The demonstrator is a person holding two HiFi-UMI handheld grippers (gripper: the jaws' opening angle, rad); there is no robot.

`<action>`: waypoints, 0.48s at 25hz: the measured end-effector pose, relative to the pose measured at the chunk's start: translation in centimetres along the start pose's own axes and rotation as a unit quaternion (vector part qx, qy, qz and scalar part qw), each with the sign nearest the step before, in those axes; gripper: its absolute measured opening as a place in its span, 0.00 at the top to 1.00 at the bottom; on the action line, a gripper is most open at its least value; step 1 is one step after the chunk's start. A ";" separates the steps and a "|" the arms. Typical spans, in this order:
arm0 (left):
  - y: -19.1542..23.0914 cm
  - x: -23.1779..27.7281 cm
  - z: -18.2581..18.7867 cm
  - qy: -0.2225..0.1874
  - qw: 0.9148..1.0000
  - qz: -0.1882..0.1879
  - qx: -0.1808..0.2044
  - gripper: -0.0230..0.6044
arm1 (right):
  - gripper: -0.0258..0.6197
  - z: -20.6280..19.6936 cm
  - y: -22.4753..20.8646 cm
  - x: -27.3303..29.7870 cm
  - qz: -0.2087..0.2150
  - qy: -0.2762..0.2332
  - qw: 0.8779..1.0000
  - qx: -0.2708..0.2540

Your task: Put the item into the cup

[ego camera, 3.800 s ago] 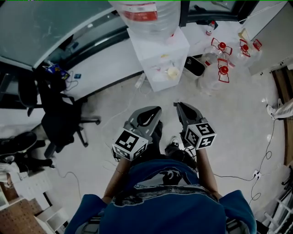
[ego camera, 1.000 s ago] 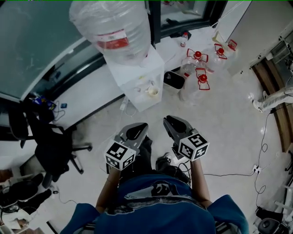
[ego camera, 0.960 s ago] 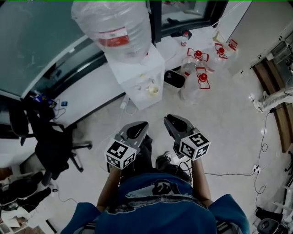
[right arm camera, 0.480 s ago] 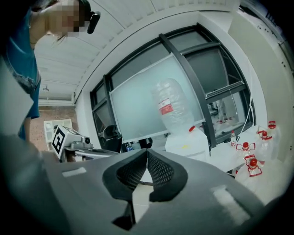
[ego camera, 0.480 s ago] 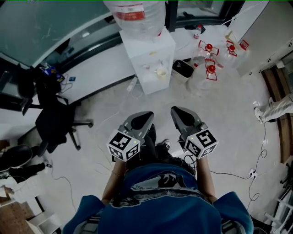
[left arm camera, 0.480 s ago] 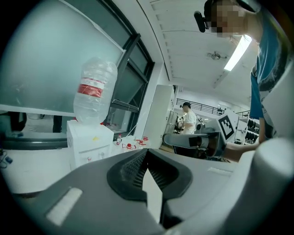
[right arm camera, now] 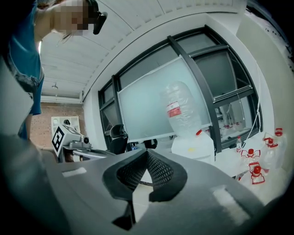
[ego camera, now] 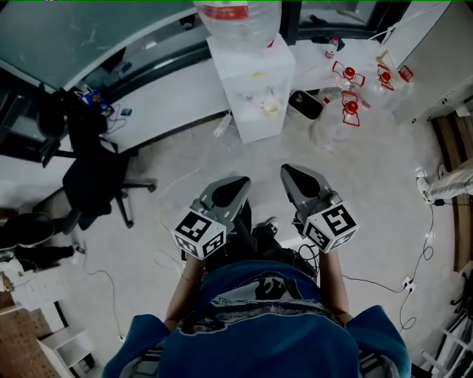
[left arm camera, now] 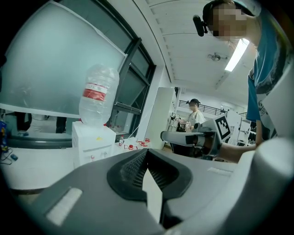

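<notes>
No cup and no item to go in it shows in any view. In the head view my left gripper (ego camera: 243, 181) and right gripper (ego camera: 285, 170) are held side by side at waist height over the floor, pointing forward. Both are shut with nothing between the jaws. In the left gripper view the left gripper's (left arm camera: 147, 152) tips meet, and the right gripper (left arm camera: 166, 136) shows to its right. In the right gripper view the right gripper (right arm camera: 147, 153) is also closed at the tip, with the left gripper (right arm camera: 85, 147) at the left.
A white water dispenser (ego camera: 256, 90) with a large bottle (ego camera: 238, 13) on top stands ahead. Clear jugs with red caps (ego camera: 347, 112) and a black bin (ego camera: 304, 105) sit to its right. A black office chair (ego camera: 97, 176) is at the left. Cables (ego camera: 414, 275) lie on the floor.
The head view has swung, so the dispenser now sits a little farther right and higher in the picture. Both grippers stay shut, side by side, in front of the person.
</notes>
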State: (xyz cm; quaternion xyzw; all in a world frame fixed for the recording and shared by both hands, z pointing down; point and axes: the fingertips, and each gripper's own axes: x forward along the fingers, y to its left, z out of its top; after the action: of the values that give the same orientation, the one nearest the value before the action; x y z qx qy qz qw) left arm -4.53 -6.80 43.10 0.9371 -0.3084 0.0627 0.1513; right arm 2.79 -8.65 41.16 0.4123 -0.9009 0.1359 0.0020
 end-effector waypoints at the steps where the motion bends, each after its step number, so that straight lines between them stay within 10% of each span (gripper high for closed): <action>1: 0.0 -0.1 -0.1 -0.001 1.000 0.001 0.001 0.97 | 0.96 -0.1 0.1 0.1 0.001 0.001 1.000 -0.003; 12: 0.8 -0.3 0.5 -0.005 1.000 -0.004 0.007 0.97 | 0.96 0.4 0.9 1.7 0.007 0.008 1.000 -0.026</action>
State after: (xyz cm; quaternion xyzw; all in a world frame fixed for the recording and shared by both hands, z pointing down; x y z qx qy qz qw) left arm -5.23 -7.34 42.78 0.9397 -0.3046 0.0590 0.1438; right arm 1.06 -9.43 40.72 0.4049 -0.9068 0.1161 0.0192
